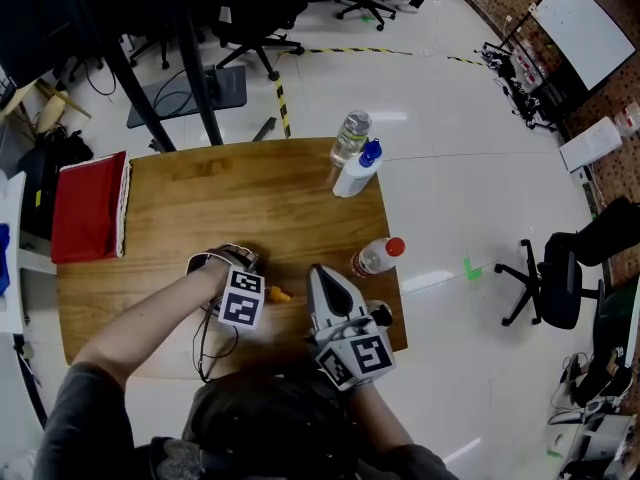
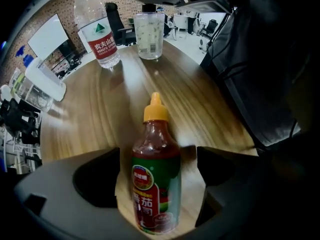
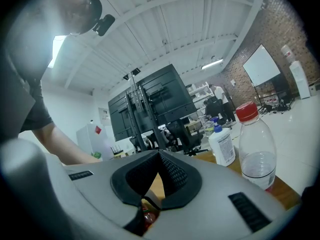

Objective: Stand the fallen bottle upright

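A red sauce bottle (image 2: 156,184) with a green label and an orange cap lies on its side on the wooden table (image 1: 200,208), cap pointing away from the camera. My left gripper (image 2: 159,176) is open and straddles it, with a gap showing on each side. In the head view only the orange cap (image 1: 281,294) pokes out past my left gripper (image 1: 264,290). Just right of it, my right gripper (image 1: 318,271) is shut and holds nothing. In the right gripper view its tips (image 3: 159,155) meet, and a sliver of the sauce bottle (image 3: 148,217) shows below them.
A red-capped water bottle (image 1: 375,257) stands near the table's right edge. A white bottle with a blue cap (image 1: 357,171) and a clear bottle (image 1: 350,136) stand at the far right corner. A red cloth (image 1: 90,206) lies at the left. A pale cup-like shape (image 2: 150,30) stands beside the water bottle (image 2: 97,31).
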### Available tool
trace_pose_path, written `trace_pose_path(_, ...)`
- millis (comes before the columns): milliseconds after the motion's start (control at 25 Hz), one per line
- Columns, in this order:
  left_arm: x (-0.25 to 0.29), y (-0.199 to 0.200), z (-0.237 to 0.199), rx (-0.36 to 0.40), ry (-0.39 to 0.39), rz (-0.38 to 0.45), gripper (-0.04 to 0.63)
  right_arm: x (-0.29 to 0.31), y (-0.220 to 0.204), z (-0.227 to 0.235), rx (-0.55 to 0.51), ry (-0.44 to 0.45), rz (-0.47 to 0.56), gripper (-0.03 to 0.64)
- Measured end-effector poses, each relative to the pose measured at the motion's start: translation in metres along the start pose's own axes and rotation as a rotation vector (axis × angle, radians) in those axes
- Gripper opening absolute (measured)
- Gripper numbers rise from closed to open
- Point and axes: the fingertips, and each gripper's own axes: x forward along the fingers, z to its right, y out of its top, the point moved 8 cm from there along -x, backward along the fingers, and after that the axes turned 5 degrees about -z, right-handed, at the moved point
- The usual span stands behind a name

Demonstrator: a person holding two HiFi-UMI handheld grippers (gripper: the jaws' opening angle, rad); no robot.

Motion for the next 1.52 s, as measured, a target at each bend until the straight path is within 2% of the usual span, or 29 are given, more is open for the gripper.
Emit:
trace_pose_path(560,0.009,0.006,-0.007,-0.015,-0.012,-0.012,0.497,0.006,0.004,0.008,0.011,0.008,0.001,-0.002)
trace_pose_path(880,0.01,0.002,-0.01,-0.042,-0.03,0.01,0.497,0.01,0.004,0.013,0.018,0.003,0.008,-0.002)
trace_pose_path(1160,0.011,0.002,-0.01,-0.042,-0.026,-0.012,0.495,0.014,0.004,0.011,0.025,0.006,0.012,-0.002)
trace_pose_path(1520,0.012,0.006,-0.005,-0.067,-0.02,-0.033,0.463,0.006,0.005,0.014,0.022,-0.002,0.021,-0.002)
